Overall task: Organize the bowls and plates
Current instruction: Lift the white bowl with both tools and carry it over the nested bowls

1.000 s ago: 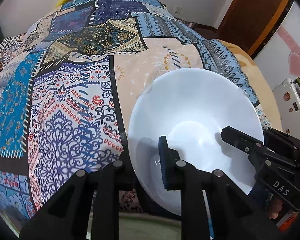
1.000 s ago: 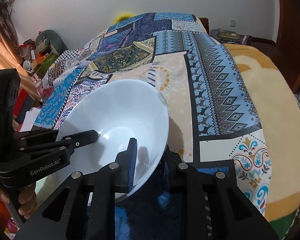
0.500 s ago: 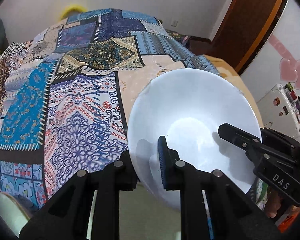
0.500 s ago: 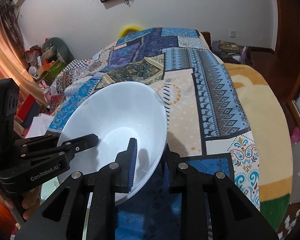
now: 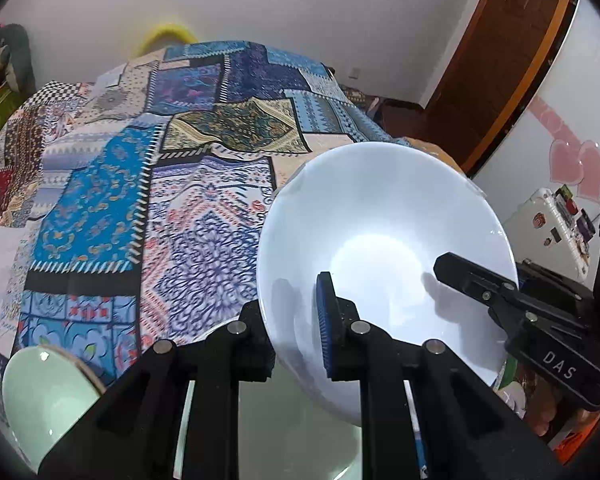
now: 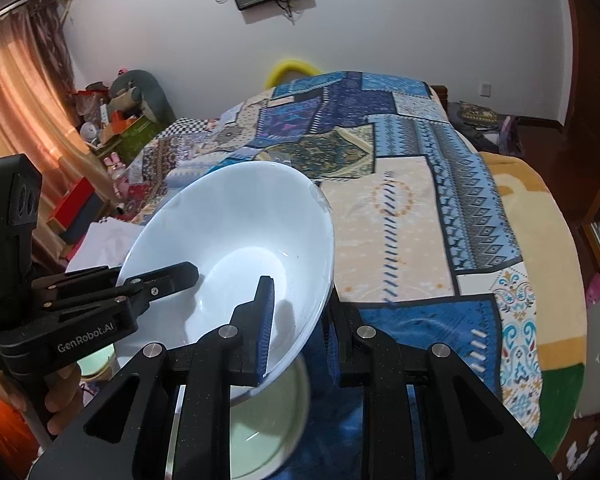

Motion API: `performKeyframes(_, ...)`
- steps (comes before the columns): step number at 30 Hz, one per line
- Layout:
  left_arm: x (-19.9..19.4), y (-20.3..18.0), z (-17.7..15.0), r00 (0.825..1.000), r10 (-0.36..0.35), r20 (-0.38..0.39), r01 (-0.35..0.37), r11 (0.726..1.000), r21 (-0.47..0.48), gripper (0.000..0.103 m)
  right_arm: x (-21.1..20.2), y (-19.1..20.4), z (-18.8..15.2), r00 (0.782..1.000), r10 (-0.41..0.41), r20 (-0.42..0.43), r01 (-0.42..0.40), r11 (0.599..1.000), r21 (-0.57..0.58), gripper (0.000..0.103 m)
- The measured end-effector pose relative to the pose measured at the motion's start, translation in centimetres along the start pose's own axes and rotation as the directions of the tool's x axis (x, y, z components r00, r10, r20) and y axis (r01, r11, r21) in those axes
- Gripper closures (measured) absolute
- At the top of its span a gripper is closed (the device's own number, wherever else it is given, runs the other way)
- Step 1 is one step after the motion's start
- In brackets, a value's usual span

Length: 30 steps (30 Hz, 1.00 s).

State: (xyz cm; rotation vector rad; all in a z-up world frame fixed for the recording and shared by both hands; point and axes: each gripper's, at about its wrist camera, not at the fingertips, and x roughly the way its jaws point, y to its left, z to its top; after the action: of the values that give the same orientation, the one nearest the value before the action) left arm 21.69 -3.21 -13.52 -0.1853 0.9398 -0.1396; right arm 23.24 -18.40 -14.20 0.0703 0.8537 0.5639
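Left wrist view: left claw (image 5: 292, 320) clamps the near rim of a white bowl (image 5: 380, 240) held above the bed (image 5: 140, 200); a green bowl (image 5: 40, 392) sits lower left. Right wrist view: right claw (image 6: 300, 332) grips the white bowl's (image 6: 236, 232) opposite rim, left claw (image 6: 172, 276) alongside.

White bowl (image 5: 384, 216), pale green bowls (image 5: 40, 396), blue patchwork bedspread (image 6: 420, 208) w/ geometric prints

White bowl (image 5: 380, 240) tilted in air above pale green bowl (image 6: 260, 432).
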Motion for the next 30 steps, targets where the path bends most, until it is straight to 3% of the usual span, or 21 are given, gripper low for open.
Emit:
performKeyframes(16, -6.7, 6.2, -5.0, 0.996, 0.05, 0.074, -0.044, 0.996, -0.076, 0.086, 1.2, 6.9, -1.8, 0.994, 0.105, -0.01, -0.106, 0.994, -0.041, 0.082)
performKeyframes(30, -9.4, 12.0, -9.3, 0.993, 0.093, 0.069, -0.079, 0.981, -0.18, 0.086, 3.4, 12.8, -3.6, 0.983, 0.173, -0.056, -0.177, 0.98, -0.086, 0.082)
